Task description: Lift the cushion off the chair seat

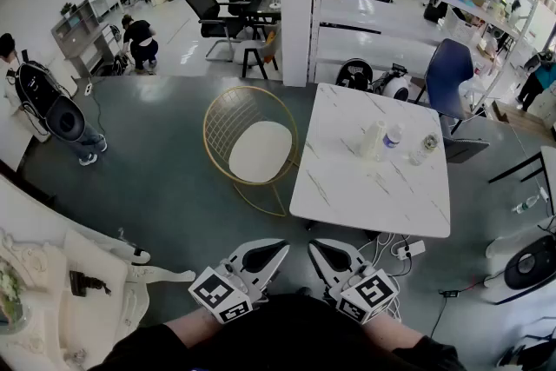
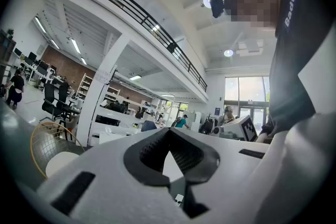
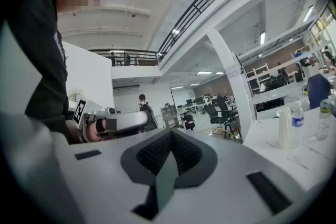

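Note:
A round white cushion lies on the seat of a gold wire chair in the middle of the dark floor. Both grippers are held low at the near edge of the head view, well short of the chair. My left gripper and my right gripper point level toward it, side by side, jaws together and empty. In the left gripper view the cushion and chair show small at the lower left, past the shut left gripper. The right gripper is shut too.
A white marble-look table stands right of the chair, bearing stacked cups, a bottle and a glass. A power strip lies by its near edge. White ornate furniture is at near left. A white pillar rises behind the chair.

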`<act>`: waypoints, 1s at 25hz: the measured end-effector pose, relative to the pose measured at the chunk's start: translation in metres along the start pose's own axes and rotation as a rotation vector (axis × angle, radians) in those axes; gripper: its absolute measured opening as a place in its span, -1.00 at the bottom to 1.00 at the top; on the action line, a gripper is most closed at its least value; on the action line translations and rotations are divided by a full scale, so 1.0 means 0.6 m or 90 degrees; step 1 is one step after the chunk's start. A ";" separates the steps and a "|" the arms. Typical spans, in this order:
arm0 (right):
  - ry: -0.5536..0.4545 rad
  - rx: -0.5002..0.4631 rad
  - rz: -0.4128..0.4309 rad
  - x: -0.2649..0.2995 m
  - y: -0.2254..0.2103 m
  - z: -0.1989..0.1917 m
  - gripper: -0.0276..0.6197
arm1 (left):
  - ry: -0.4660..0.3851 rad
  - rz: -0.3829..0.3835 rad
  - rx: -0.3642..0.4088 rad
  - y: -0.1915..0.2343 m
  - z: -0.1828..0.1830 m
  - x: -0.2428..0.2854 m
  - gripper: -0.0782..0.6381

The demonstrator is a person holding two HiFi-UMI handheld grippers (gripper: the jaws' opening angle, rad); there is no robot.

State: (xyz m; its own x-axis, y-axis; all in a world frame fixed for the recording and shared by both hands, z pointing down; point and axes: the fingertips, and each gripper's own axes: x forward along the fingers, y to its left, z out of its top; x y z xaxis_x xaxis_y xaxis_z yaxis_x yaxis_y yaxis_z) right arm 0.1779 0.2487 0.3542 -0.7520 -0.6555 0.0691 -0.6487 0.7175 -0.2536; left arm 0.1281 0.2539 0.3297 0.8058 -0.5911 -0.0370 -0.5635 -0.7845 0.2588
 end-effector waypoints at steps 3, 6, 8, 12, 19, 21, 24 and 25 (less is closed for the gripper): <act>-0.001 0.001 -0.001 -0.001 0.000 0.002 -0.83 | 0.000 -0.001 0.000 -0.001 0.001 0.000 -0.73; -0.001 0.002 -0.002 -0.003 -0.002 0.002 -0.83 | 0.002 -0.002 0.000 -0.003 0.000 0.004 -0.73; 0.000 0.003 0.000 -0.004 -0.003 0.002 -0.83 | 0.002 -0.002 0.000 -0.004 -0.001 0.006 -0.73; -0.002 0.007 0.001 -0.003 -0.005 0.000 -0.83 | 0.005 -0.001 -0.001 -0.002 -0.003 0.008 -0.73; -0.003 0.041 0.016 0.001 -0.020 0.000 -0.83 | 0.010 0.013 -0.002 0.004 -0.001 0.019 -0.73; -0.004 0.045 0.025 0.003 -0.023 0.000 -0.83 | 0.009 0.020 0.000 0.005 -0.001 0.022 -0.73; -0.002 0.043 0.044 0.010 -0.029 -0.006 -0.83 | 0.004 0.032 0.013 0.010 -0.009 0.025 -0.73; 0.000 0.045 0.050 0.013 -0.031 -0.011 -0.83 | 0.002 0.040 0.012 0.014 -0.013 0.026 -0.73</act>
State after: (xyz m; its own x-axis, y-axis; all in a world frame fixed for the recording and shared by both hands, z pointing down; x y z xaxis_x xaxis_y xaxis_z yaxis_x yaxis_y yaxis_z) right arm 0.1835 0.2316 0.3661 -0.8001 -0.5980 0.0472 -0.5783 0.7481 -0.3253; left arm 0.1372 0.2397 0.3388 0.7689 -0.6391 -0.0183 -0.6167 -0.7489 0.2425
